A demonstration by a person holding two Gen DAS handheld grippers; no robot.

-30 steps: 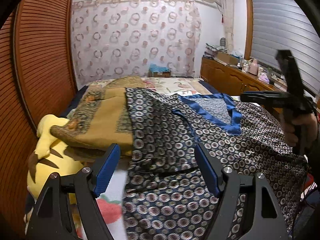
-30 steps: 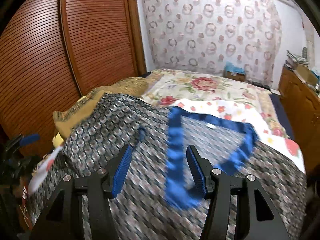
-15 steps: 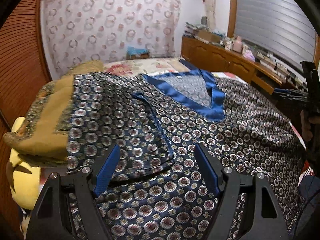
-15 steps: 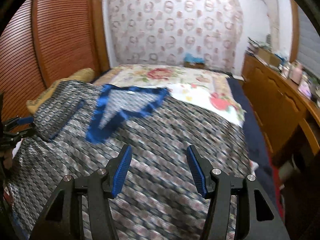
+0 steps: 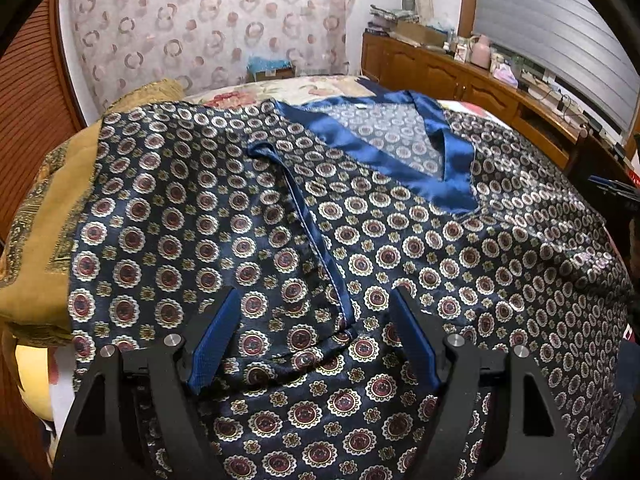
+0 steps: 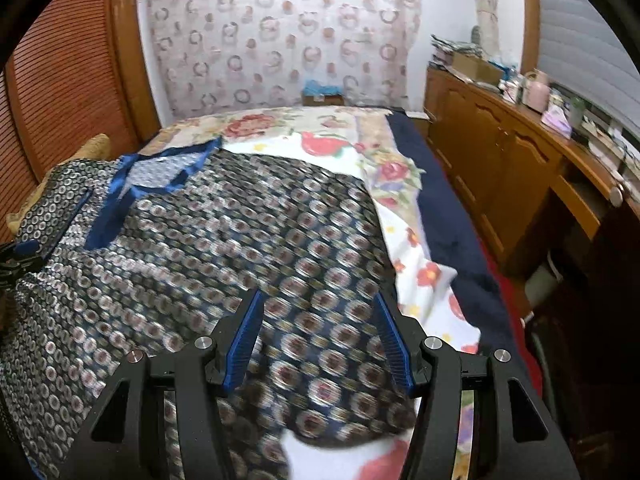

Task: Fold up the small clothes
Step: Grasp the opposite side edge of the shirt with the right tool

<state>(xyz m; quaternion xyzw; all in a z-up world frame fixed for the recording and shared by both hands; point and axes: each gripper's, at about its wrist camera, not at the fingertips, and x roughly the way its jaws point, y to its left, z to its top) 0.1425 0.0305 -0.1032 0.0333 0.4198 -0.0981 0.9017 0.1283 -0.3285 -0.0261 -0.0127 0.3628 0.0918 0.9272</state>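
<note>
A dark navy patterned top (image 5: 400,248) with a shiny blue V-neck collar (image 5: 400,152) lies spread flat on the bed; it also shows in the right wrist view (image 6: 248,240). Its left sleeve (image 5: 208,216) is folded in over the body. My left gripper (image 5: 316,320) is open, low over the sleeve's lower edge. My right gripper (image 6: 318,324) is open, low over the top's right side near its lower edge. The left gripper's tip shows at the left edge of the right wrist view (image 6: 16,256).
A mustard-yellow cushion (image 5: 44,216) and a yellow plush toy (image 5: 34,380) lie left of the top. The floral bedsheet (image 6: 400,184) lies bare to the right and behind. A wooden cabinet (image 6: 500,168) with clutter runs along the right wall.
Both grippers have moved lower and closer to the top. The left one swung right over the folded sleeve. The right one swung right toward the top's right side.
</note>
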